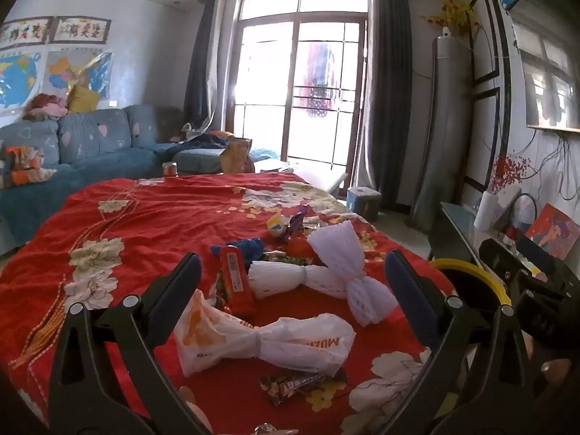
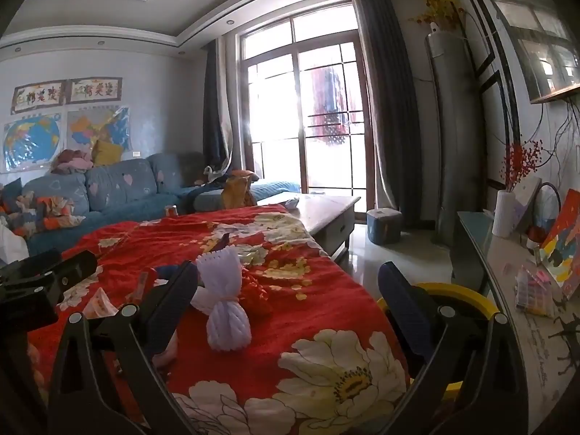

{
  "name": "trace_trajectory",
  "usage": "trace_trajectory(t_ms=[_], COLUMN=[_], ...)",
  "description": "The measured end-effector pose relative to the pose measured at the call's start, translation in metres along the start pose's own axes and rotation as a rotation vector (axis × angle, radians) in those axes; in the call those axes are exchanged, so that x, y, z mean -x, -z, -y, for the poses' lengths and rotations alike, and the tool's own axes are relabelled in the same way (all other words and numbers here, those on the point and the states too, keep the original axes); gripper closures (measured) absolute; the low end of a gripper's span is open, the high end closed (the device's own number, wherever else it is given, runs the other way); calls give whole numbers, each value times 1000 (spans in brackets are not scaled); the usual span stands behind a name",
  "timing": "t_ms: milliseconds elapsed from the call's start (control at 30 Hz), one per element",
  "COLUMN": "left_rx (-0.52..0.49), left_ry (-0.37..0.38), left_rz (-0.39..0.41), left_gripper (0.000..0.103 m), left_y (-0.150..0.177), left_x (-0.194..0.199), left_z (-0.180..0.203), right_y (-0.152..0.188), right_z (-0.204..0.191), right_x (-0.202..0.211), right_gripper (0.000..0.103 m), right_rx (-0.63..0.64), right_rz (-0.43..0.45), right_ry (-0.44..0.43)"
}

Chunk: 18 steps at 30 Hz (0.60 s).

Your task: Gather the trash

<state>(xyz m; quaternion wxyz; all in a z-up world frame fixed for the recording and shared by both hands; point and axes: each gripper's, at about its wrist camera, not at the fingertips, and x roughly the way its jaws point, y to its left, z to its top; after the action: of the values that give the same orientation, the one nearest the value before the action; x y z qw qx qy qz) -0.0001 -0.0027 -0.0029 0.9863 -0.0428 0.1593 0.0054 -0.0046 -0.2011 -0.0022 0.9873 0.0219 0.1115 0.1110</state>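
Note:
Trash lies on a table under a red flowered cloth (image 1: 152, 224). My left gripper (image 1: 291, 264) is open and empty above a knotted white plastic bag (image 1: 264, 340), a red wrapper (image 1: 237, 282) and two white foam nets (image 1: 340, 272). A brown candy wrapper (image 1: 293, 386) lies nearest. My right gripper (image 2: 288, 279) is open and empty, with one white foam net (image 2: 223, 308) between its fingers. A yellow-rimmed bin (image 2: 460, 295) stands off the table's right edge and also shows in the left wrist view (image 1: 478, 279).
More small wrappers (image 1: 286, 224) lie farther back. A can (image 1: 169, 168) and a paper bag (image 1: 235, 154) stand at the far end. A blue sofa (image 1: 90, 145) is left, a glass-topped side table (image 2: 525, 290) right, a coffee table (image 2: 326, 214) beyond.

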Motion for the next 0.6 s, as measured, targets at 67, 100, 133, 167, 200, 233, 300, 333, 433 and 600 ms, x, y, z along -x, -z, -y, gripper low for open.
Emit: trace_trajectory(t_ms=[67, 100, 133, 167, 200, 233, 300, 333, 433, 600], left_rx=[0, -1, -3, -4, -9, -8, -7, -8, -10, -9], left_ry=[0, 2, 2, 2, 1, -1, 0, -1, 0, -1], left_rz=[0, 0, 1, 1, 1, 1, 2, 2, 2, 1], left_gripper=[10, 10, 10, 10, 10, 10, 10, 10, 10, 10], left_y=[0, 0, 0, 1, 4, 4, 4, 4, 4, 3], left_x=[0, 0, 0, -1, -3, -3, -2, -3, -3, -3], left_z=[0, 0, 1, 1, 1, 1, 1, 1, 1, 1], right_y=[-1, -1, -1, -1, 0, 4, 3, 3, 2, 5], right_z=[0, 0, 0, 0, 0, 1, 0, 0, 0, 1], right_x=[-2, -2, -3, -3, -3, -5, -5, -5, -5, -5], right_gripper=[6, 6, 6, 6, 6, 6, 6, 6, 6, 6], right_rx=[-2, -2, -3, -3, -2, -2, -3, -3, -3, -4], right_rz=[-1, -3, -4, -4, -5, -5, -7, -8, -10, -12], right_ry=[0, 1, 0, 0, 0, 0, 1, 1, 1, 3])
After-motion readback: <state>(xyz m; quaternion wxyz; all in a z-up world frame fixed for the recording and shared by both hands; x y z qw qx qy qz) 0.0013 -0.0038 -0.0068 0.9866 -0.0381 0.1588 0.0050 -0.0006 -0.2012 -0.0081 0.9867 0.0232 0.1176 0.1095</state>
